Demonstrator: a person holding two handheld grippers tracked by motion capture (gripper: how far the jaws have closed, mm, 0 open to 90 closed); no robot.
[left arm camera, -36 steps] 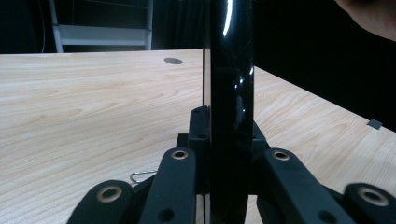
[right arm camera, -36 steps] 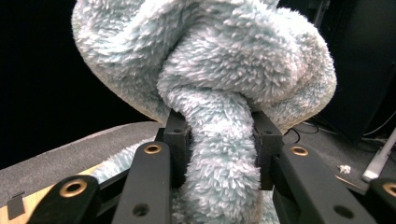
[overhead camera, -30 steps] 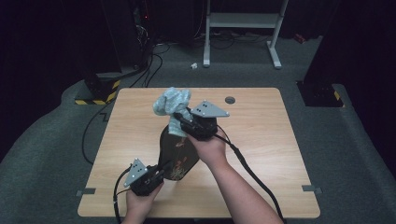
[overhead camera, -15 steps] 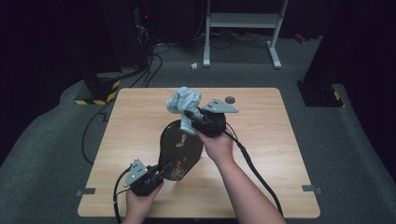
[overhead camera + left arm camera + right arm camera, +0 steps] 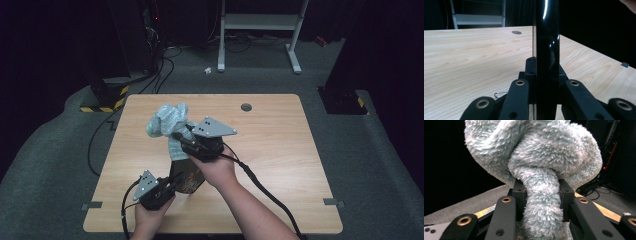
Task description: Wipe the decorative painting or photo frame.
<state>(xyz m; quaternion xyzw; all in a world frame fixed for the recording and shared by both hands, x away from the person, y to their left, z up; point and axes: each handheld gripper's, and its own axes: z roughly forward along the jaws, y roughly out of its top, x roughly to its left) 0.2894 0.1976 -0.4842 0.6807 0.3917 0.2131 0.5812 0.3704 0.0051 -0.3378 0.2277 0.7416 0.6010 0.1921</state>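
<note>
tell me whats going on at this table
A person works two hand-held tools over a wooden table. The left tool is shut on the lower edge of a dark, glossy bag-like thing standing on the table. The right tool is shut on a fluffy pale blue cloth, held bunched above the top of the dark thing. Whether the cloth is going in or coming out isn't clear.
</note>
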